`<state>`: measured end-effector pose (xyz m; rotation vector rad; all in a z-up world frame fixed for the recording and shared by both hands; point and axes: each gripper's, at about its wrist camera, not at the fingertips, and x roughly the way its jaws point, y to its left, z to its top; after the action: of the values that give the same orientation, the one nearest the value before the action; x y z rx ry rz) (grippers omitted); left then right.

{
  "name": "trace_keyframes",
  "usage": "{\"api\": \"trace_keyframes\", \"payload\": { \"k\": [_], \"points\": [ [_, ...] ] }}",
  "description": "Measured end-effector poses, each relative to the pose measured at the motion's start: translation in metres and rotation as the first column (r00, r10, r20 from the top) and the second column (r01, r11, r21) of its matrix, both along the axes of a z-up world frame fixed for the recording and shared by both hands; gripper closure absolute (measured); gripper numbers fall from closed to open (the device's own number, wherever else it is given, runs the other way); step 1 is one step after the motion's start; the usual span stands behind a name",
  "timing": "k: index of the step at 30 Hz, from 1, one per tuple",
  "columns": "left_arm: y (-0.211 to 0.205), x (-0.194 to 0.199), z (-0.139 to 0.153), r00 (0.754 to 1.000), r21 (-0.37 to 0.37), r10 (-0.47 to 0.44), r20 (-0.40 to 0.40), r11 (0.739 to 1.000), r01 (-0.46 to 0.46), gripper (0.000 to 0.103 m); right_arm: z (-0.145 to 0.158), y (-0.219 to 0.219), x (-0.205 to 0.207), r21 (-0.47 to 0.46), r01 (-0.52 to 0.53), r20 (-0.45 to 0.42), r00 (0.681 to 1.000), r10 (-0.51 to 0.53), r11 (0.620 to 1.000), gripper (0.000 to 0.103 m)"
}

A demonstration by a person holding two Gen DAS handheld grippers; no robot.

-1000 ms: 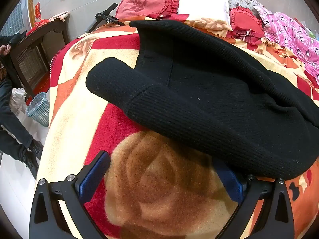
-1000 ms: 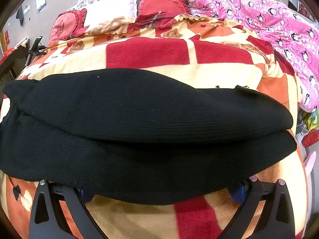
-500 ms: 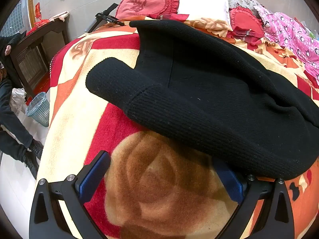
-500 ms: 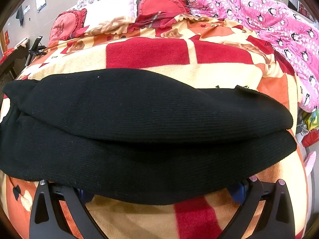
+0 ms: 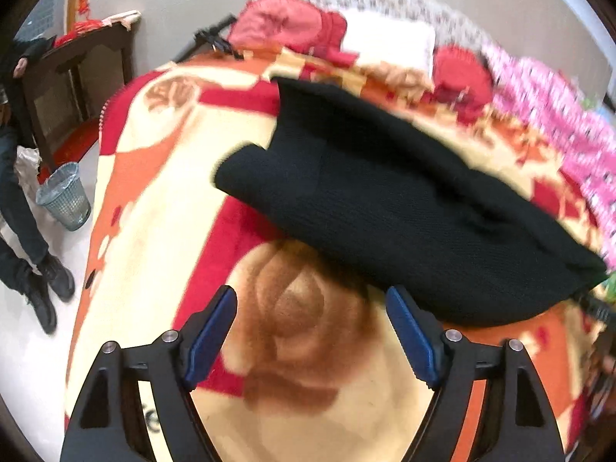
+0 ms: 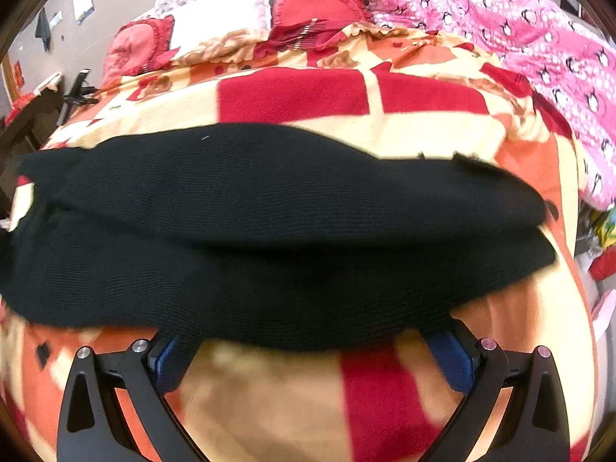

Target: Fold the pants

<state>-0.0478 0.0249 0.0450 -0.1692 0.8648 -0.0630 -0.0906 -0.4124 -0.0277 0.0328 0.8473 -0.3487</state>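
Black knitted pants [image 5: 404, 200] lie folded lengthwise on the red, orange and cream blanket [image 5: 161, 200], one leg stacked on the other. In the right wrist view the pants [image 6: 269, 231] stretch across the whole frame. My left gripper [image 5: 310, 331] is open and empty, raised above the blanket just short of the pants' near edge. My right gripper [image 6: 308, 358] is open, and the pants' near edge lies over its fingertips [image 6: 446, 358].
Red cushions [image 6: 319, 4] and a white pillow [image 6: 219, 15] lie at the bed's head. A pink penguin quilt [image 6: 539, 46] is on the right. A mesh bin [image 5: 63, 196], a dark wooden frame [image 5: 77, 77] and a person's legs [image 5: 23, 231] are left of the bed.
My left gripper has pulled back and up, so its right finger is now out from under the pants. The right gripper has backed off slightly. The pants lie as before.
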Motion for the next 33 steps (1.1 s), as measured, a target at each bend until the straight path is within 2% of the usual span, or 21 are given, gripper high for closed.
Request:
{"api": "trace_keyframes", "payload": {
  "k": [4, 7, 9, 12, 14, 15, 17, 20, 21, 23, 25, 26, 27, 33],
  "points": [
    [0.012, -0.008, 0.010, 1.000, -0.055, 0.010, 0.021, 0.998, -0.009, 0.020, 0.012, 0.012, -0.028, 0.085, -0.083, 0.039, 0.996, 0.080, 0.993, 0.000],
    [0.010, -0.005, 0.009, 1.000, -0.062, 0.021, 0.019, 0.998, -0.020, 0.020, 0.031, 0.026, -0.041, 0.070, -0.133, 0.085, 0.988, 0.127, 0.989, 0.000],
    [0.010, -0.002, 0.009, 1.000, -0.098, 0.016, 0.010, 0.995, -0.015, 0.020, 0.044, 0.034, -0.045, 0.061, -0.164, 0.118, 0.981, 0.156, 0.985, 0.000],
    [0.009, 0.004, 0.008, 1.000, -0.122, 0.024, 0.007, 0.992, -0.023, 0.020, 0.058, 0.042, -0.037, 0.055, -0.217, 0.153, 0.966, 0.207, 0.975, 0.000],
    [0.007, 0.007, 0.007, 1.000, -0.111, 0.023, 0.009, 0.994, -0.022, 0.020, 0.058, 0.041, -0.024, 0.037, -0.196, 0.134, 0.973, 0.190, 0.980, 0.001],
    [-0.008, 0.022, 0.001, 0.999, -0.088, 0.033, -0.005, 0.996, -0.033, 0.020, 0.055, 0.036, -0.016, 0.051, -0.183, 0.125, 0.977, 0.175, 0.982, 0.001],
    [-0.011, 0.029, -0.006, 0.999, -0.065, 0.028, -0.022, 0.997, -0.030, 0.020, 0.047, 0.025, -0.002, 0.115, -0.179, 0.118, 0.979, 0.166, 0.977, 0.001],
    [-0.012, 0.037, -0.015, 0.998, -0.058, 0.035, -0.045, 0.998, -0.038, 0.020, 0.031, 0.000, 0.014, 0.198, -0.117, 0.089, 0.991, 0.101, 0.973, 0.006],
    [-0.018, 0.041, -0.017, 0.998, -0.060, 0.040, -0.053, 0.997, -0.043, 0.020, 0.026, -0.010, 0.020, 0.234, -0.100, 0.088, 0.993, 0.081, 0.967, 0.010],
    [-0.018, 0.045, -0.020, 0.997, -0.069, 0.046, -0.066, 0.996, -0.050, 0.020, 0.021, -0.024, 0.028, 0.303, -0.100, 0.106, 0.992, 0.071, 0.948, 0.027],
    [-0.018, 0.050, -0.024, 0.996, -0.076, 0.049, -0.078, 0.996, -0.054, 0.020, 0.021, -0.033, 0.037, 0.319, -0.114, 0.128, 0.989, 0.076, 0.941, 0.083],
    [-0.018, 0.052, -0.025, 0.995, -0.078, 0.049, -0.083, 0.995, -0.056, 0.020, 0.025, -0.037, 0.044, 0.320, -0.124, 0.141, 0.987, 0.082, 0.939, 0.092],
    [-0.019, 0.054, -0.025, 0.995, -0.079, 0.050, -0.086, 0.995, -0.056, 0.020, 0.029, -0.041, 0.049, 0.326, -0.136, 0.159, 0.983, 0.087, 0.936, 0.095],
    [-0.023, 0.058, -0.022, 0.996, -0.076, 0.067, -0.063, 0.995, -0.072, 0.020, 0.073, -0.039, 0.074, 0.244, -0.187, 0.254, 0.959, 0.123, 0.952, 0.095]
  ]
}}
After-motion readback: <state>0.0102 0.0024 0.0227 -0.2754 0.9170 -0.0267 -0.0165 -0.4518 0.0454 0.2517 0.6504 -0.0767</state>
